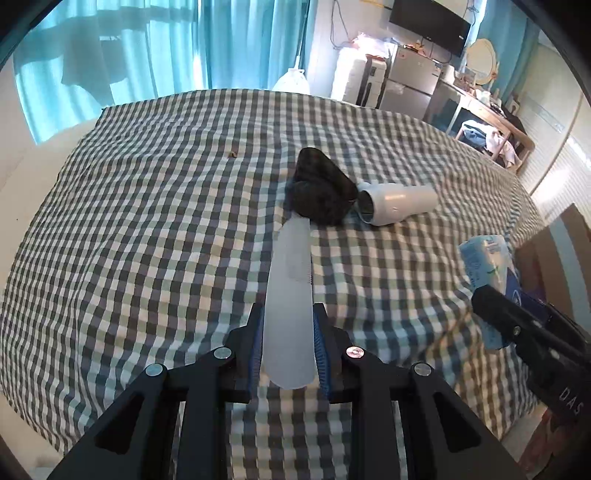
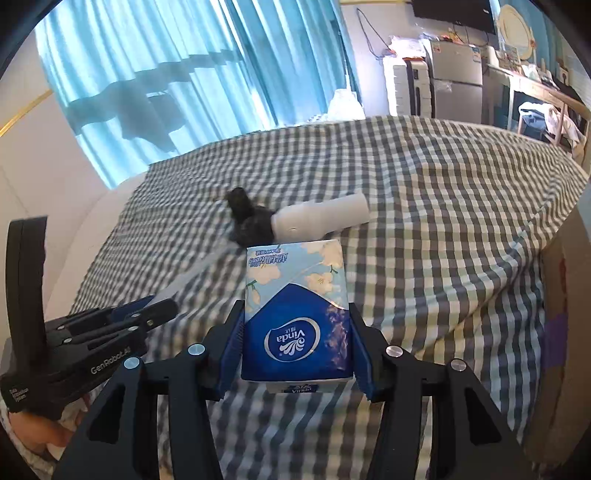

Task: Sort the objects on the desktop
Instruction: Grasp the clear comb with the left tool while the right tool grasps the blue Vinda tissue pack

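Left tool (image 1: 289,345) clamped on translucent white comb (image 1: 290,295), lifted above checkered bed (image 1: 147,221). Right tool (image 2: 295,347) gripping blue tissue pack (image 2: 295,314), also off the bed. Black pouch (image 1: 321,192) and white bottle (image 1: 397,203) lying touching mid-bed.

A home bedroom, it seems: checked bedspread (image 1: 147,221), blue curtains (image 1: 166,44), small fridge (image 2: 456,81), wall-mounted screen (image 1: 430,22).
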### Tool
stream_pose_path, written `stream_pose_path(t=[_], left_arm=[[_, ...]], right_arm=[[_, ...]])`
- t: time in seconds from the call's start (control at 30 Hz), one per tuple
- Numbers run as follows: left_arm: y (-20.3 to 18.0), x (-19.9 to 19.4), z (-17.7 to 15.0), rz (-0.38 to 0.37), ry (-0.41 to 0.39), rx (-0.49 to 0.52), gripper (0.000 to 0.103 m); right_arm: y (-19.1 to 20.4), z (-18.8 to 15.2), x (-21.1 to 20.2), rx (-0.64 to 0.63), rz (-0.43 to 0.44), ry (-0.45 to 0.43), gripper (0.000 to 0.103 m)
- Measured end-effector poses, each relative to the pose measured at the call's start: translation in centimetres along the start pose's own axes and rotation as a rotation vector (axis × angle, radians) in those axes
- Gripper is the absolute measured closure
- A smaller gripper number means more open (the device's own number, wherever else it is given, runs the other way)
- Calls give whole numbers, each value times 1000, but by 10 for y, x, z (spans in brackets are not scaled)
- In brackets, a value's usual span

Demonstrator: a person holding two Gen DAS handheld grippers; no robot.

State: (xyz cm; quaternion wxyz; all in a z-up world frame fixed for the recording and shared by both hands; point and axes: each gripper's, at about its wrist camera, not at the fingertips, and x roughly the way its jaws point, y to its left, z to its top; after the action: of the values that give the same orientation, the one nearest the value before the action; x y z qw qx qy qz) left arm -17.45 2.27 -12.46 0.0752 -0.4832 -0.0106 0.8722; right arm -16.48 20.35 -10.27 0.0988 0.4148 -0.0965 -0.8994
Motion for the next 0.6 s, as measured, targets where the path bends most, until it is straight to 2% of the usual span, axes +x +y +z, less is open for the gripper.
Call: stream_pose_path(t=[0.07, 0.2, 0.3, 0.4, 0.43, 0.5, 0.6], left_arm=[[-2, -5, -5, -5, 10, 1, 78], [-6, 14, -22, -44, 123, 4, 78], [-3, 31, -36, -67, 189, -32, 74], [0, 36, -34, -45, 182, -54, 73], [0, 38, -31, -46, 182, -54, 71], [1, 45, -26, -59, 190, -58, 56], [-3, 55, -20, -46, 200, -52, 49]], right_arm=[[5, -4, -8, -9, 3, 5, 52], [10, -10, -13, -4, 4, 8, 52], [5, -14, -17, 11, 4, 15, 52], [-1, -15, -19, 32, 7, 14, 51], [-3, -15, -18, 38, 9, 14, 51], [-6, -14, -15, 51, 13, 19, 51], [-8, -14, -7, 54, 15, 40, 51]])
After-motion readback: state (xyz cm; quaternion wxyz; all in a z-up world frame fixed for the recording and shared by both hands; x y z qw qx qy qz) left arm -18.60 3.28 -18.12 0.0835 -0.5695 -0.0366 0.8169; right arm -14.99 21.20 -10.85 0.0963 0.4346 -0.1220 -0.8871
